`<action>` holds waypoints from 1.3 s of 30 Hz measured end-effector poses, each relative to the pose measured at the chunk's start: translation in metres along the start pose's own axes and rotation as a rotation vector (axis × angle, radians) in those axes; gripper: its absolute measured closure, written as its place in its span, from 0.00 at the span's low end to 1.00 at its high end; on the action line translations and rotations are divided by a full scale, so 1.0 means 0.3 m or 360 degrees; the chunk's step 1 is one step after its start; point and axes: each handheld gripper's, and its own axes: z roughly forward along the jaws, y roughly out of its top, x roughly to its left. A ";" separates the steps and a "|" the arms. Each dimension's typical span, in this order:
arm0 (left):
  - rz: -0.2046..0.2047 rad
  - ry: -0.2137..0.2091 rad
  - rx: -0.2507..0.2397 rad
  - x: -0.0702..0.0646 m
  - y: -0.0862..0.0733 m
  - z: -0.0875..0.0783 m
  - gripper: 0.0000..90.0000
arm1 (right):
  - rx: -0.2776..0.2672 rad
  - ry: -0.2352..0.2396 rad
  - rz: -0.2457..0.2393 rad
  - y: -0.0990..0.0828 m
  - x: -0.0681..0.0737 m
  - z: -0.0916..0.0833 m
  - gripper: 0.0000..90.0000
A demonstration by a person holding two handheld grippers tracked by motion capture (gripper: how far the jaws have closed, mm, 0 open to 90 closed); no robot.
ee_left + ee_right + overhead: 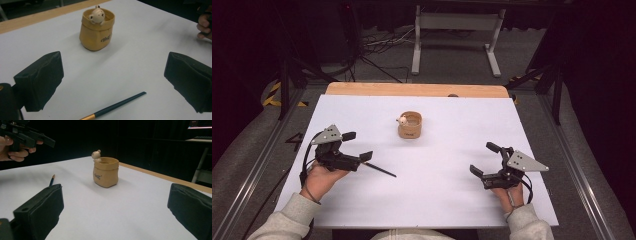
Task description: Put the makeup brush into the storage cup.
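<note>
Left claw wide over pencil, right claw wide, idle; thin pencil may roll or slip on closing.

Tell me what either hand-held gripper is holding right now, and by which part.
Nothing is held. The left hand-held gripper stands open above the pencil lying on the table, and the right hand-held gripper is open and empty too.

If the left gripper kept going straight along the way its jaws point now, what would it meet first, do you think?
Probably the pencil, lying on the table just ahead between the open jaws of the left gripper. Passing above it, the tan pot farther on comes next, though depth is hard to judge.
</note>
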 end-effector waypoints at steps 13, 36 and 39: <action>0.0198 -0.0035 0.0290 0.011 0.078 0.015 0.08 | -0.0007 0.0025 0.0043 -0.002 -0.007 0.001 0.01; 0.0379 -0.0065 0.0761 -0.007 0.136 0.102 0.12 | -0.0029 0.0067 0.0056 -0.003 -0.008 0.000 0.01; 0.0390 -0.0069 0.0810 -0.001 0.134 0.118 0.12 | -0.0028 0.0071 0.0058 -0.003 -0.006 0.000 0.01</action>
